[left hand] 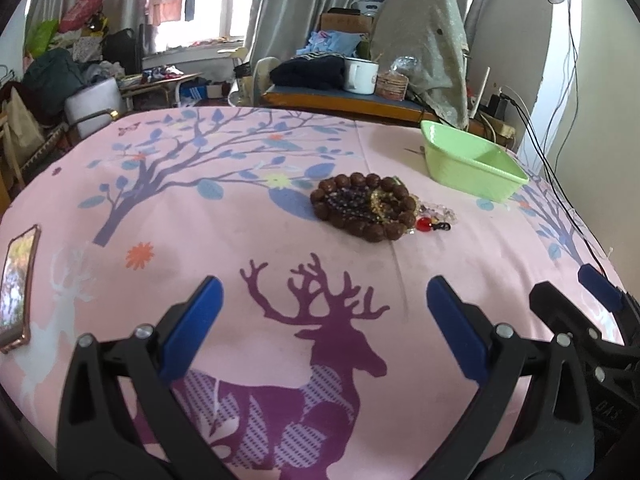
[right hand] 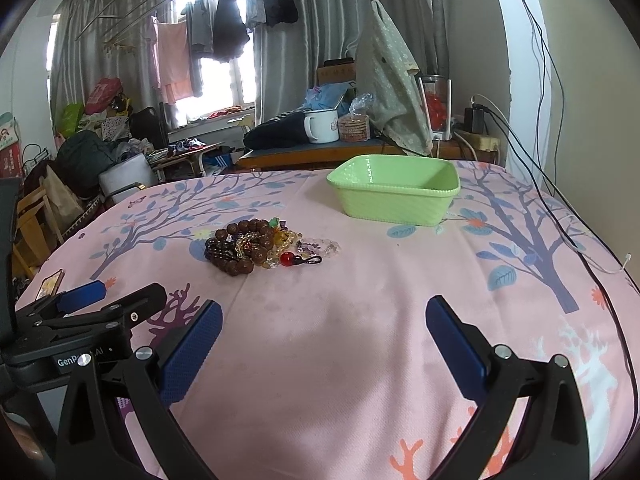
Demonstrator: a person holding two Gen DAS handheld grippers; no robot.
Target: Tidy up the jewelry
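Note:
A pile of bead bracelets [left hand: 366,208] lies on the pink printed cloth: a big brown wooden-bead ring, darker and yellow beads inside it, clear beads and a red bead with a black cord at its right. The same pile [right hand: 264,249] shows in the right wrist view. A light green plastic basket [left hand: 472,162] [right hand: 394,194] stands beyond it, to the right, with nothing visible inside. My left gripper [left hand: 324,292] is open, well short of the pile. My right gripper [right hand: 324,318] is open too, nearer than the pile and right of it. Neither holds anything.
A phone [left hand: 16,288] lies at the table's left edge. Black cables [right hand: 576,236] run along the right side by the wall. Behind the table stands a desk with a white mug [right hand: 322,126] and a draped cloth. The other gripper shows at each view's side.

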